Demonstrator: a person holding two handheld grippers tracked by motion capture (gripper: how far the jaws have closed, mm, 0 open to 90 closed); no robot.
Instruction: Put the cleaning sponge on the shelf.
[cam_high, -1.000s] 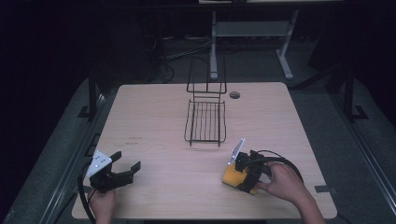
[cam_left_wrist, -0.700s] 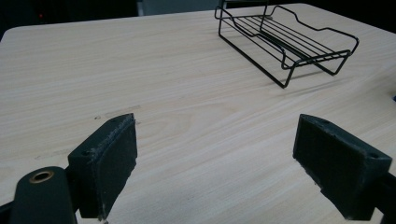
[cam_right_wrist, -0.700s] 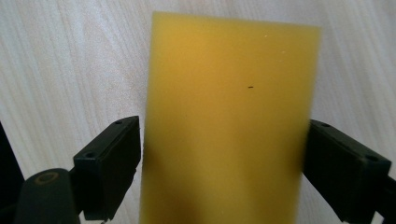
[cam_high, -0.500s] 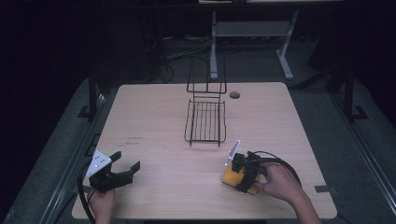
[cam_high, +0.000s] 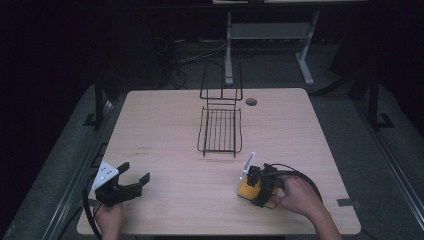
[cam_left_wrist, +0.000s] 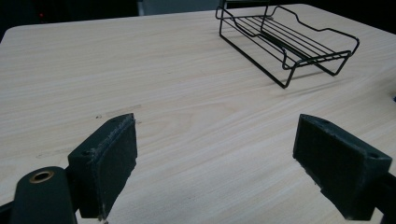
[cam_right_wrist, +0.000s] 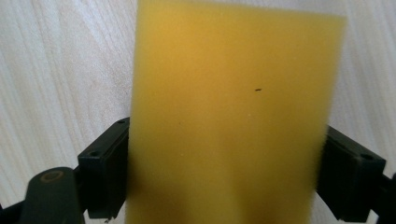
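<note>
R gripper (cam_high: 256, 186) sits lower right of the high view, pointed down at the table (cam_high: 165, 130), w/ the yellow sponge (cam_high: 246, 189) between its jaws. In the right gripper view the sponge (cam_right_wrist: 229, 116) runs lengthwise up the frame, long axis in line w/ the jaws' reach, and a black pad (cam_right_wrist: 105, 170) stands at each long side. Pads look to touch the sponge's flanks, but the edges are blurred, so can't tell if they're squeezing yet or just bracketing it; the foam shows no clear pinch. Sponge lies flat on the wood, no lift visible.

L gripper (cam_high: 131, 182) is at lower left of the high view, jaws spread wide, nothing between them. Left gripper view shows bare tabletop between its pads (cam_left_wrist: 107, 158) and the wire rack (cam_left_wrist: 285, 42) in the upper right of that frame.

Key relation: the wire rack (cam_high: 220, 129) is mid-frame in the high view, up and slightly left of the sponge, near it, w/ the rack's long axis running away from the person. R hand is plainly the nearer one to both sponge and rack. Likely next: firm up the grip, lift, carry up-frame to the rack.
</note>
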